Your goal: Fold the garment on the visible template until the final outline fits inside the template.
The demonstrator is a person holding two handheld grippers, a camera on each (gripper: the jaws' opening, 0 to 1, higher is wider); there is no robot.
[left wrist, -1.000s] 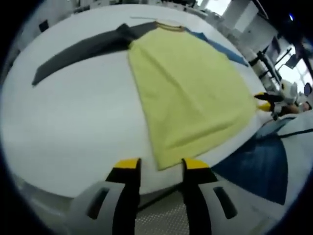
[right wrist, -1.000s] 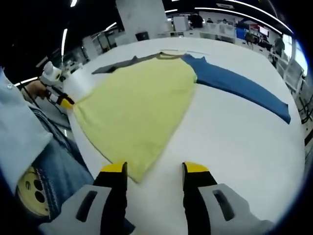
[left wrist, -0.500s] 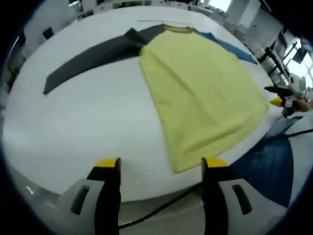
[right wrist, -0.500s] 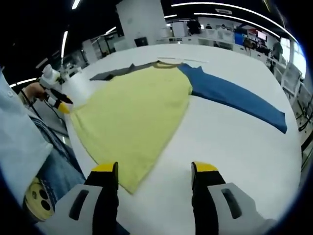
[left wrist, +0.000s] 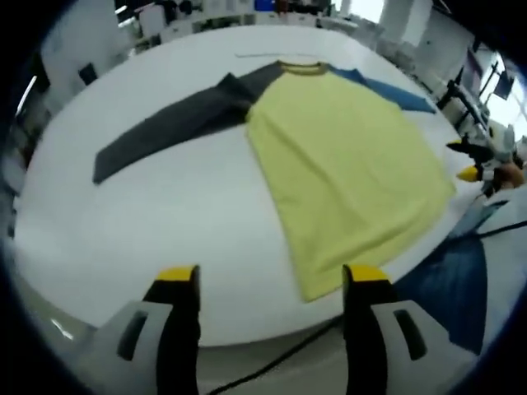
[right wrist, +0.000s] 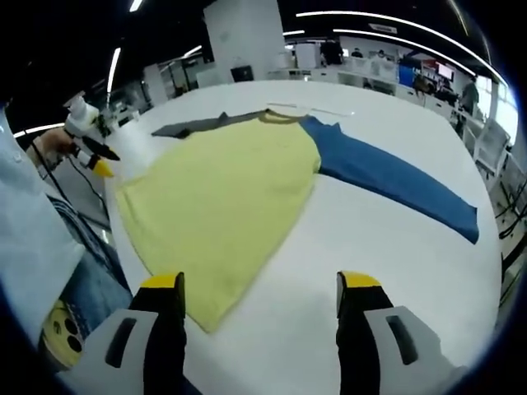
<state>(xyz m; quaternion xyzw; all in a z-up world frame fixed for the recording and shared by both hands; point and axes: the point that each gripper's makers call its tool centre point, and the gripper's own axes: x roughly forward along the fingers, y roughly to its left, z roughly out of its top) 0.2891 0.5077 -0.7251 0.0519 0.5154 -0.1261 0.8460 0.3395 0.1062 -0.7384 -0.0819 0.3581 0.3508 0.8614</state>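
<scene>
A long-sleeved shirt lies flat on a white table [left wrist: 148, 214]. Its yellow body [left wrist: 350, 169] [right wrist: 222, 197] spreads toward the near edge. A dark grey sleeve [left wrist: 173, 119] [right wrist: 198, 125] stretches out one way, a blue sleeve [right wrist: 395, 177] [left wrist: 387, 89] the other. My left gripper [left wrist: 272, 284] is open, held back from the table edge just short of the yellow hem corner [left wrist: 317, 288]. My right gripper [right wrist: 259, 292] is open above the table, its left jaw near the other hem corner [right wrist: 206, 317]. The left gripper [right wrist: 90, 152] also shows far left in the right gripper view; the right gripper [left wrist: 482, 160] at the right edge of the left gripper view.
A person in a light shirt and jeans [right wrist: 49, 271] [left wrist: 453, 280] stands at the near table edge [right wrist: 115, 230]. A black cable [left wrist: 280, 362] hangs below the table. Desks and equipment [right wrist: 379, 62] fill the background hall.
Both grippers have opened wider and drawn back a little from the hem, so the shirt looks slightly farther away. The shirt itself lies as before.
</scene>
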